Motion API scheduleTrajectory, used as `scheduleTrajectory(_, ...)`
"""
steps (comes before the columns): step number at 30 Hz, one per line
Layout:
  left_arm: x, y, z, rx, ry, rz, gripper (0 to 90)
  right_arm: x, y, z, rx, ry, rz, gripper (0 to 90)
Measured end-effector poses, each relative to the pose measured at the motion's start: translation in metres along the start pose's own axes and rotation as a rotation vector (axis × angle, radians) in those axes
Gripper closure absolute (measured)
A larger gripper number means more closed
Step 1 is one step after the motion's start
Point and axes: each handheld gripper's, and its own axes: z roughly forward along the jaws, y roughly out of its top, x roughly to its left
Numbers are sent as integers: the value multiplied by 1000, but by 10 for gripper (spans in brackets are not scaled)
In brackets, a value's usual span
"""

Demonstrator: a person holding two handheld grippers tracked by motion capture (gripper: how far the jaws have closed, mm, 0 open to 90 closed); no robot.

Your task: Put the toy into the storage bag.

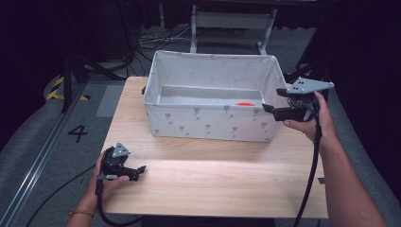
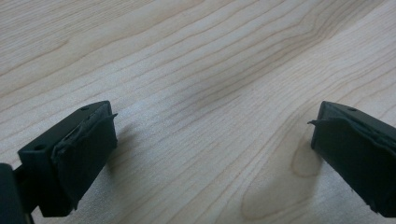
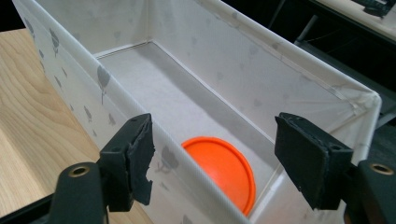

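Pale wooden table (image 1: 213, 184) in a dark room; white fabric bin (image 1: 208, 124) holds an orange disc (image 3: 223, 170); left gripper (image 2: 210, 140) gapes empty over the wood; right gripper (image 3: 212, 158) wide apart, grasping nothing.

The front half of the tabletop (image 1: 213, 182) lies bare wood, open to a pass from either side. Behind it the white fabric storage box (image 1: 210, 124) blocks the back half, its 4 walls standing upright and its top open, so entry is from above. Inside, the floor is free except for the orange disc (image 3: 223, 169) lying flat in the right near corner, close against both walls. The right claw (image 1: 268, 108) sits at that corner's rim. The left claw (image 1: 141, 169) rests low near the tabletop's left front edge.
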Motion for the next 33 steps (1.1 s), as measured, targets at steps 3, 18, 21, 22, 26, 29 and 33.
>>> scheduleTrajectory(3,0,0,0,0,1,2,5,3,-5,-4,2,-9,-3,289)
scheduleTrajectory(18,0,0,0,-1,0,-1,6,21,-51,-23,-7,14,-30,272)
scheduleTrajectory(21,0,0,0,-1,0,0,6,26,-61,-26,-15,17,-36,272)
scheduleTrajectory(22,0,0,0,-1,0,0,6,27,-63,-26,-15,14,-43,272)
scheduleTrajectory(26,0,0,0,-2,1,0,6,32,-75,-25,-3,9,-66,264)
scheduleTrajectory(29,0,0,0,-4,4,-2,7,35,-86,-21,7,20,-69,263)
scheduleTrajectory(33,0,-1,0,-4,4,-2,7,39,-99,-17,24,21,-75,257)
